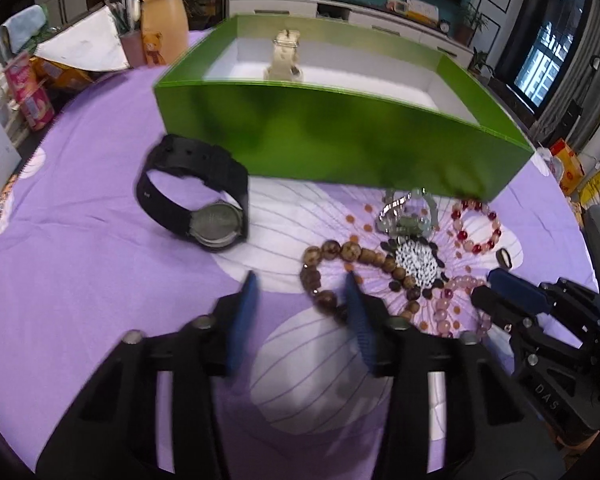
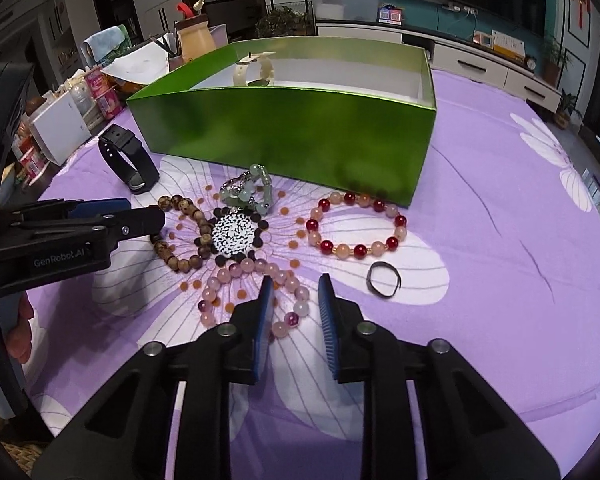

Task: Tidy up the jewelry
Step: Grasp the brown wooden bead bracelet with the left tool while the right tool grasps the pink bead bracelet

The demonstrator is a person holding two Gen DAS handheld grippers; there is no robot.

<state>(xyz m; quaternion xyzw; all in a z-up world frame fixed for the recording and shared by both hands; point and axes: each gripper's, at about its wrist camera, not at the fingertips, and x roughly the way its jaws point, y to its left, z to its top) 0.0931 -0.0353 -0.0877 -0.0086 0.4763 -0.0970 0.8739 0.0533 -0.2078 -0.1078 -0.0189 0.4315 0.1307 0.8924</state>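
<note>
**Beads on the purple cloth, both tongs low over them**

From the left wrist camera, the left gripper (image 1: pixel 302 276) hangs low over the purple flowered tablecloth (image 1: pixel 80 240). Its blue fingers (image 1: pixel 247 300) stand apart with nothing pressed between them; the right-hand pad sits over the near edge of the brown wooden bead bracelet (image 1: pixel 364 258), and I cannot tell if it touches. At 11 o'clock from the tips the black watch (image 1: pixel 198 196) lies on its side. At 12 o'clock stands the open green box (image 1: pixel 340 136), a cream-coloured watch (image 1: pixel 284 56) upright inside near the far wall. At 2 o'clock, in front of the box, lie a jade-green bead piece (image 1: pixel 410 220) and a red and pink bead bracelet (image 1: pixel 478 226). The right gripper (image 1: pixel 488 284) comes in at 3 o'clock, over the pale pink bead bracelet (image 1: pixel 456 304).

From the right wrist camera, the right gripper (image 2: pixel 296 280) has its fingers (image 2: pixel 326 300) parted narrowly and straddling part of the pale pink bead bracelet (image 2: pixel 256 280); the pads do not visibly pinch it. A small black ring (image 2: pixel 385 279) lies at 3 o'clock, the red and pink bracelet (image 2: pixel 356 222) at 1 o'clock, the green box (image 2: pixel 292 136) at 12. The left gripper (image 2: pixel 158 216) reaches in at 10 o'clock beside the brown bracelet (image 2: pixel 184 236).
</note>
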